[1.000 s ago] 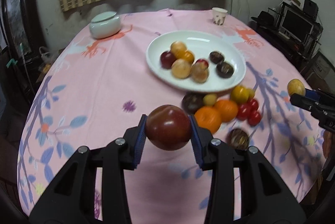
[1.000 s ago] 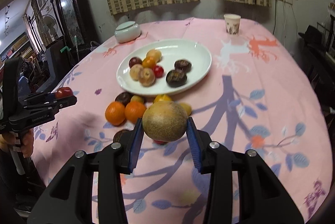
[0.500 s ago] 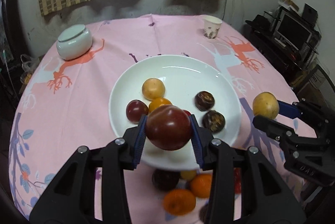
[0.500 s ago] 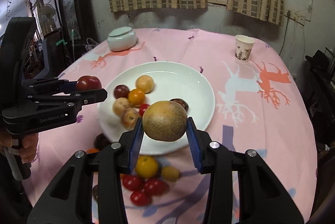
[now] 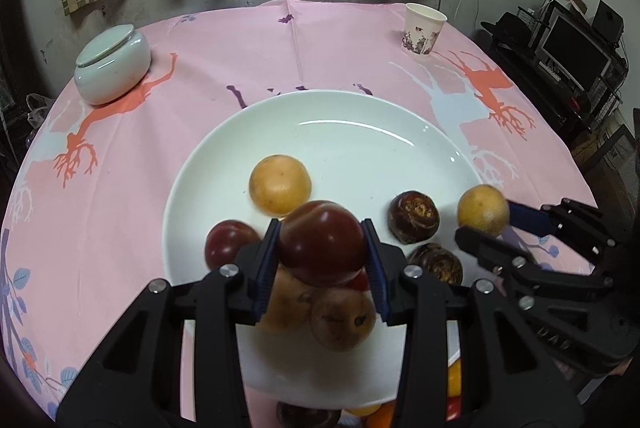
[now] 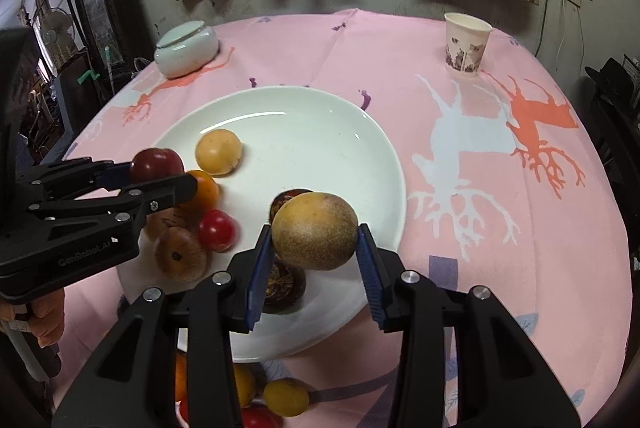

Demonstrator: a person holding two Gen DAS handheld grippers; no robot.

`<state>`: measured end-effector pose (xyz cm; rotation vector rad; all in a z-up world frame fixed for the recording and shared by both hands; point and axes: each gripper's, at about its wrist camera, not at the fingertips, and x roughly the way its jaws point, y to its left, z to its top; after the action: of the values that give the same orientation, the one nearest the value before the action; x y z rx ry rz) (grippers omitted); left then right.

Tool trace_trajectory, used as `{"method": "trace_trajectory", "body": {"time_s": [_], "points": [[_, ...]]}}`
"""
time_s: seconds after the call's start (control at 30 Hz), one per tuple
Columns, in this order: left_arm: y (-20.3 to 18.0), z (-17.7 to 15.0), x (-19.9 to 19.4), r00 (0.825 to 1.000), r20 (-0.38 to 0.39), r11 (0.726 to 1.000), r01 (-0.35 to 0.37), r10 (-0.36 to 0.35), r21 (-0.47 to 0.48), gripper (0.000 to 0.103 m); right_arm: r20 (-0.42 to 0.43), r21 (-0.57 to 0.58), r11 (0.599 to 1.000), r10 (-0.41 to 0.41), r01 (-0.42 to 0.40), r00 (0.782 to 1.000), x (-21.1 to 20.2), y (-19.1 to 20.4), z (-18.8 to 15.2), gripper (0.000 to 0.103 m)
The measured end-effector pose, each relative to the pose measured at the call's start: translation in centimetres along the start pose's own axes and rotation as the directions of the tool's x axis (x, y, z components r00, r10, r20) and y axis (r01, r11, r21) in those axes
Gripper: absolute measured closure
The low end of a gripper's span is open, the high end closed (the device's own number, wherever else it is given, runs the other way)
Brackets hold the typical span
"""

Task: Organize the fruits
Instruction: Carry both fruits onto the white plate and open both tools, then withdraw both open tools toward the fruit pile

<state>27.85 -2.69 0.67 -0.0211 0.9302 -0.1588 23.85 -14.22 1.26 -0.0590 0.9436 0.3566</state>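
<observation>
Our left gripper [image 5: 322, 243] clamps a dark red plum [image 5: 322, 244], round with no clear long axis, above the near side of the white plate [image 5: 360, 147]. Our right gripper [image 6: 315, 238] pinches a speckled tan fruit [image 6: 315, 231], slightly wider than tall, over the plate's near right. We count seven fruits on the plate. The left gripper's lettering reads partly "Gen", blurred.
</observation>
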Motion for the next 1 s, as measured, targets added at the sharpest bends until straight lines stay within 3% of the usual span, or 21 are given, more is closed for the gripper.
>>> {"method": "trace_trajectory", "body": {"time_s": [0.1,0.13,0.17,0.23,0.4,0.47,0.67,0.8,1.0], "points": [[-0.5,0.4,1.0,1.0,-0.012,1.0,0.015,-0.015,0.0,0.062,-0.018,-0.005,1.0,-0.011,0.011,1.0,0.9,0.1,-0.1,0.059],[-0.6,0.5,1.1,1.0,-0.012,1.0,0.015,-0.015,-0.002,0.06,-0.024,-0.002,1.0,-0.015,0.015,1.0,1.1,0.1,-0.1,0.05],[-0.7,0.5,1.1,1.0,0.0,1.0,0.014,-0.014,-0.001,0.047,-0.027,0.007,1.0,-0.02,0.02,0.999,1.1,0.0,-0.1,0.044],[-0.7,0.5,0.6,1.0,0.012,1.0,0.01,-0.01,-0.005,0.031,-0.007,0.02,0.999,-0.025,0.025,1.0,0.6,-0.1,-0.2,0.039],[-0.5,-0.1,-2.2,0.997,0.056,0.999,0.053,-0.052,-0.01,0.031,0.007,-0.01,0.999,-0.052,0.052,0.999,-1.3,0.1,-0.6,0.039],[-0.4,-0.6,-3.5,0.996,0.07,0.998,0.056,-0.056,-0.005,0.025,0.022,-0.005,0.998,-0.061,0.061,0.998,-2.3,-0.1,-1.0,0.039],[-0.9,-3.1,-6.8,0.991,0.126,0.999,0.038,-0.042,0.03,0.016,0.02,0.049,0.995,-0.092,0.091,0.996,-4.8,-0.7,-3.5,0.039],[-1.4,-5.3,-8.8,0.989,0.151,0.997,-0.013,0.002,0.075,0.014,0.03,0.058,0.995,-0.08,0.078,0.996,-6.6,-0.3,-5.6,0.038],[-0.6,-9.1,-10.2,0.991,0.133,0.997,-0.023,0.014,0.071,0.007,0.066,0.061,0.997,-0.052,0.048,0.996,-9.2,1.1,-8.9,0.038]]}}
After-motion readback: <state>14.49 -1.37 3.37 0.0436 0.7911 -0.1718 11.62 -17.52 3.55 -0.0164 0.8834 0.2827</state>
